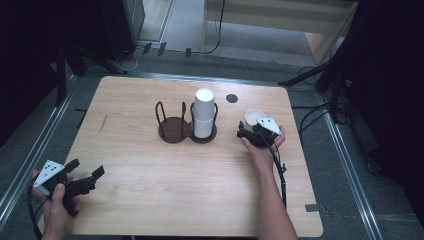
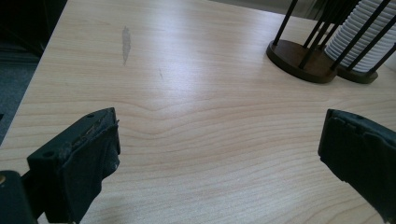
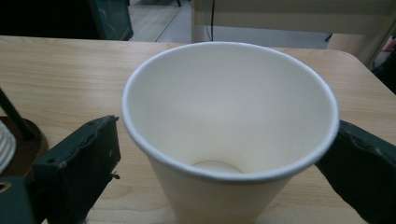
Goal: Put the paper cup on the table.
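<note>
Right gripper (image 3: 219, 154): jaws wide apart, one on each side of a white paper cup (image 3: 231, 126). The cup stands upright on the table (image 3: 60, 79), mouth up, between the jaws. A gap shows between the left pad and the cup wall; on the other side the rim overlaps the pad, so contact there cannot be settled, though it looks loose. Nothing is gripped.

In the high view the right gripper (image 1: 248, 131) sits to the right of the cup holder (image 1: 186, 129), with the paper cup (image 1: 254, 117) just beyond its jaws and near the holder's right ring. The person's right hand (image 1: 261, 148) wraps the gripper body from behind.

Cup holder: dark base with two round seats and upright wire posts. The right seat carries a stack of white cups (image 1: 204, 113), standing tall above the posts. The left seat holds nothing.

A small dark round spot (image 1: 231, 98) lies on the table behind the holder, to its right.

Left gripper (image 1: 89, 173): jaws wide, nothing between them, over bare wood. It lies well apart from the holder, toward the near left corner of the table, held in the left hand (image 1: 56, 200). In the left gripper view the holder (image 2: 299, 60) shows far off past the jaws, upper right.
</note>
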